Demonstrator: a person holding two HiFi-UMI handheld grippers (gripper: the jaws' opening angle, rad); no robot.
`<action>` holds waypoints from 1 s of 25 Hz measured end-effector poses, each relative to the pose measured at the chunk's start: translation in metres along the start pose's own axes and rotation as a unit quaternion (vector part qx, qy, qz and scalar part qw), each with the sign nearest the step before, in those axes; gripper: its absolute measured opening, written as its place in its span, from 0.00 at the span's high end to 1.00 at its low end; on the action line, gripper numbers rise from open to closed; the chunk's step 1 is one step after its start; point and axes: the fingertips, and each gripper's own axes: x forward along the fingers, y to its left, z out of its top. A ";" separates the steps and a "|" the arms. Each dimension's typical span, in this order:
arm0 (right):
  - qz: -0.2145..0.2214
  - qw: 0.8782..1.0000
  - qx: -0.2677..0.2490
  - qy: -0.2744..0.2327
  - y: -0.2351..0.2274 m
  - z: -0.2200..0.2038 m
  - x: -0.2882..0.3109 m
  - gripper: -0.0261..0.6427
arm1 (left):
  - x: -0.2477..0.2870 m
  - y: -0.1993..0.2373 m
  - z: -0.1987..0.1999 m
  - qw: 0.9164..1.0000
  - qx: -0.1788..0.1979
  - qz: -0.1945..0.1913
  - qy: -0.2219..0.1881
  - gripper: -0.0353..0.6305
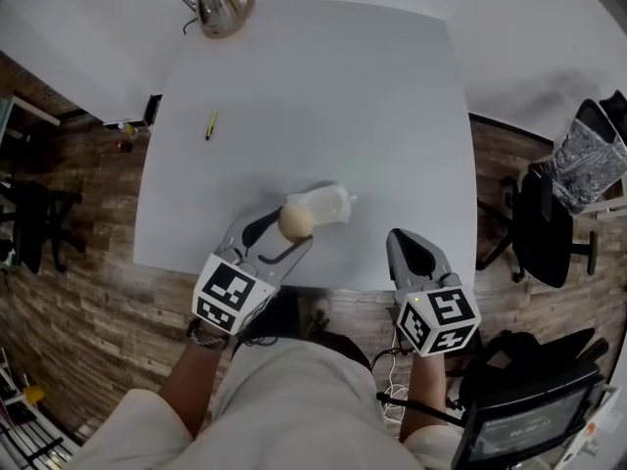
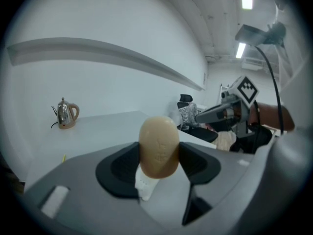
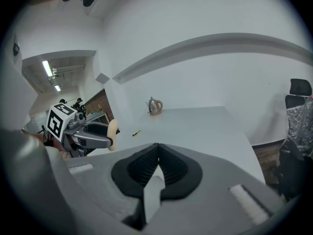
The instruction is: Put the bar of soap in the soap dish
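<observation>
White table (image 1: 323, 96), left tongs (image 1: 294, 231) grasping soap (image 2: 159, 143), right tongs (image 3: 157, 156) clenched empty, soap dish (image 1: 331, 204) plainest overhead.

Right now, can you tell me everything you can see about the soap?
The bar of soap is a smooth, pale tan oval with rounded ends and a faint stamped mark on its face. It looks whole. It stands on end, pinched at its sides between the jaws of the left gripper. In the head view it sits over the near end of the white soap dish; whether it touches the dish cannot be told.
</observation>
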 end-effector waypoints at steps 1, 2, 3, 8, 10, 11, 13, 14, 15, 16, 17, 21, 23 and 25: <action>-0.001 1.000 0.002 0.001 0.000 -0.001 0.001 0.96 | 0.002 -0.001 -0.001 1.000 0.000 -0.005 0.004 0.54; -0.002 1.000 0.003 0.003 -0.001 -0.002 0.002 0.96 | 0.003 -0.002 -0.003 1.000 0.001 -0.010 0.009 0.54; -0.003 1.000 0.005 0.005 -0.001 -0.004 0.003 0.96 | 0.005 -0.003 -0.004 1.000 0.001 -0.015 0.014 0.54; -0.005 1.000 0.012 0.017 -0.002 -0.013 0.010 0.96 | 0.011 -0.004 -0.011 0.999 0.002 -0.029 0.028 0.54; -0.006 1.000 0.016 0.021 -0.003 -0.017 0.013 0.96 | 0.014 -0.003 -0.011 0.999 0.003 -0.033 0.030 0.54; -0.006 1.000 0.019 0.023 -0.003 -0.019 0.015 0.96 | 0.015 -0.003 -0.012 0.999 0.003 -0.035 0.032 0.54; -0.007 0.999 0.025 0.029 -0.003 -0.024 0.018 0.96 | 0.017 -0.003 -0.013 0.999 0.002 -0.041 0.036 0.54; -0.009 0.999 0.028 0.033 -0.004 -0.027 0.020 0.96 | 0.018 -0.003 -0.015 0.998 0.001 -0.045 0.038 0.54; -0.010 0.999 0.031 0.037 -0.004 -0.030 0.022 0.96 | 0.020 -0.004 -0.016 0.998 0.002 -0.049 0.040 0.54; -0.011 0.999 0.033 0.040 -0.004 -0.032 0.025 0.96 | 0.021 -0.004 -0.017 0.998 0.004 -0.053 0.043 0.54; -0.011 0.998 0.036 0.043 -0.003 -0.035 0.028 0.96 | 0.023 -0.004 -0.019 0.997 0.005 -0.057 0.046 0.54; -0.010 0.998 0.043 0.052 0.001 -0.041 0.038 0.96 | 0.029 -0.003 -0.027 0.996 0.005 -0.070 0.056 0.54; -0.010 0.997 0.046 0.056 0.003 -0.045 0.041 0.96 | 0.032 -0.003 -0.031 0.995 0.004 -0.075 0.061 0.54; -0.010 0.997 0.051 0.060 0.004 -0.049 0.044 0.96 | 0.034 -0.002 -0.035 0.995 0.004 -0.080 0.067 0.54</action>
